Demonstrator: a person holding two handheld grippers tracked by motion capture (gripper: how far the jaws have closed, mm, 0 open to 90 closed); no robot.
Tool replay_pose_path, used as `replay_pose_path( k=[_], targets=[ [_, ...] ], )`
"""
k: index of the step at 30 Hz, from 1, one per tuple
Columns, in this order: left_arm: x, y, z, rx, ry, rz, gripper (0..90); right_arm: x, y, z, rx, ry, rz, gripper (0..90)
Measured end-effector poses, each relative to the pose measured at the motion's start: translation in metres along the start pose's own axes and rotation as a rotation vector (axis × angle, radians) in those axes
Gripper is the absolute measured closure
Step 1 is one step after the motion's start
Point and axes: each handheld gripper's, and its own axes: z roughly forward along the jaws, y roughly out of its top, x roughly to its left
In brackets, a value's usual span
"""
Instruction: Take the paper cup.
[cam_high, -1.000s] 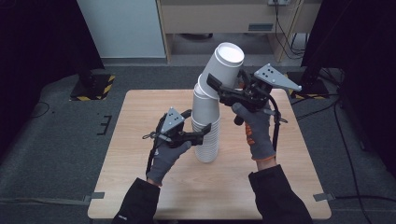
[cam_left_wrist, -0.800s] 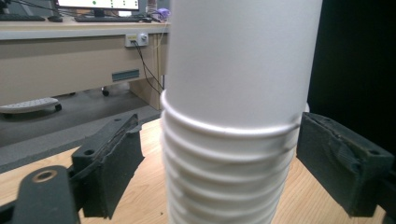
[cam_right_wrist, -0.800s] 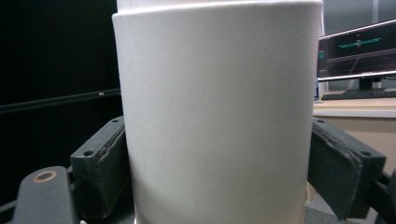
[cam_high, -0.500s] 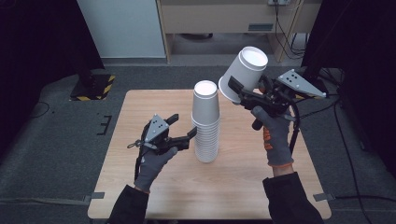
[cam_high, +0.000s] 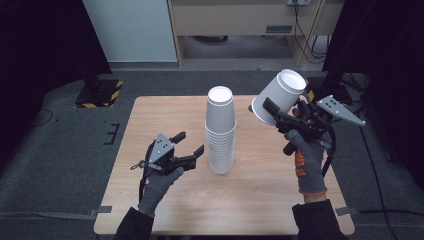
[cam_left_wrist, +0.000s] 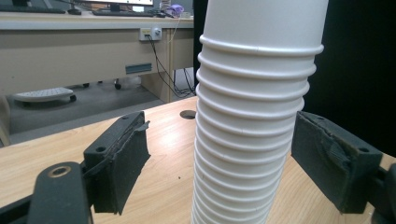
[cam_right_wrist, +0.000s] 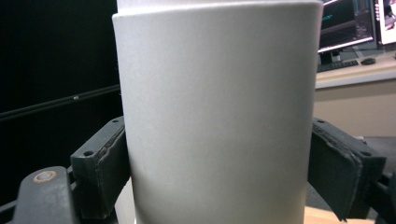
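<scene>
matt paper cups (cam_high: 220, 131), wood-grain table (cam_high: 165, 115)

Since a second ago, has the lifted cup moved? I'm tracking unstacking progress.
Yes. The right gripper has carried the single cup rightward, clear of the cup stack.

The stack of cups (cam_high: 220, 131) stands in the middle of the counter (cam_high: 150, 115). The left tool (cam_high: 191, 149) sits at its 8 o'clock. The right tool (cam_high: 270, 111) holds one cup (cam_high: 280, 95) up at 2 o'clock.
</scene>
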Motion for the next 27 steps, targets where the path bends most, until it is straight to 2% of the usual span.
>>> replay_pose_path(
  k=[6,12,18,20,27],
  targets=[
    [0.001,-0.011,-0.001,0.008,0.004,-0.015,18.2,-0.012,-0.017,-0.012,0.005,-0.041,0.034,15.9],
    [0.003,-0.018,-0.002,0.012,0.01,-0.026,18.4,-0.018,-0.031,-0.019,-0.032,-0.091,0.077,16.1],
    [0.003,-0.022,-0.004,0.009,0.013,-0.034,18.5,-0.018,-0.04,-0.021,-0.053,-0.119,0.094,16.1],
    [0.001,-0.024,-0.004,0.004,0.014,-0.032,18.5,-0.017,-0.046,-0.024,-0.072,-0.136,0.123,16.1],
    [-0.001,-0.027,-0.004,0.008,0.019,-0.024,18.3,-0.018,-0.065,-0.026,-0.088,-0.168,0.162,16.1]
  ],
)
